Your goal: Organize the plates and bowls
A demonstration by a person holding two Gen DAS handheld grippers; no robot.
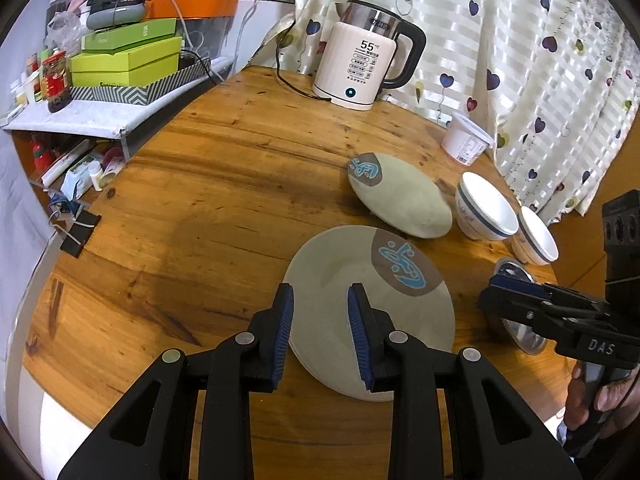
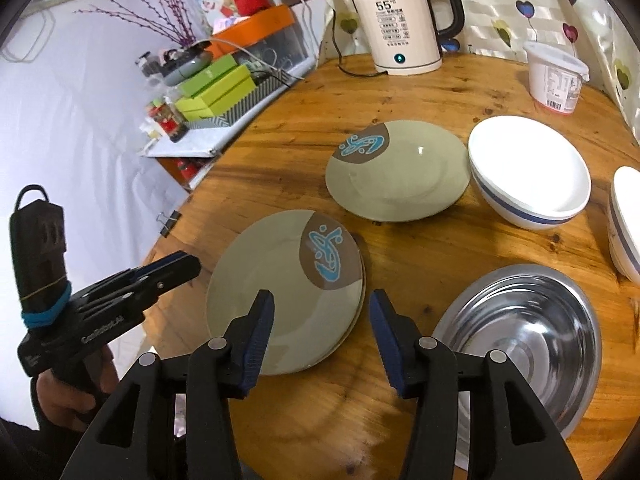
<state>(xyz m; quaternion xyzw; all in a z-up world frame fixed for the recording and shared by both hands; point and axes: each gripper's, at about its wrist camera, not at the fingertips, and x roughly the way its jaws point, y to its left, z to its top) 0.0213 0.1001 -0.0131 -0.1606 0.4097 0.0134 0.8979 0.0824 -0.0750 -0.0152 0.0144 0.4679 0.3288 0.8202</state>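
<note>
**A:** Plates and bowls, then. Starting at the left gripper (image 1: 321,296)?

**B:** Spread apart, clamping nothing. Hovering right over the near plates (image 1: 360,300), on their side away from the kettle (image 1: 368,56).

**A:** And the right gripper (image 2: 321,300)?

**B:** Likewise parted and empty. Poised above the same rim, just beside the steel bowl (image 2: 520,340).

**A:** Plates, plural?

**B:** Probably two, judging by a second edge peeking out under the top one. Lying flat on the table (image 2: 420,92).

**A:** Farther out?

**B:** Toward the kettle, a third plate (image 2: 400,172), apart from the near plates. Possibly raised at one edge; impossible to tell on what. Right beside it, nested white bowls (image 2: 528,168); past those, a lone white bowl (image 2: 624,220) cut off by the frame.

**A:** So which way to reach?

**B:** Straight ahead from both grippers, kettle-ward, for the third plate. Round, so no long axis to line up with; any rim point would do. About equally near for either hand. For the bowls, clearly closer to the right gripper.
</note>
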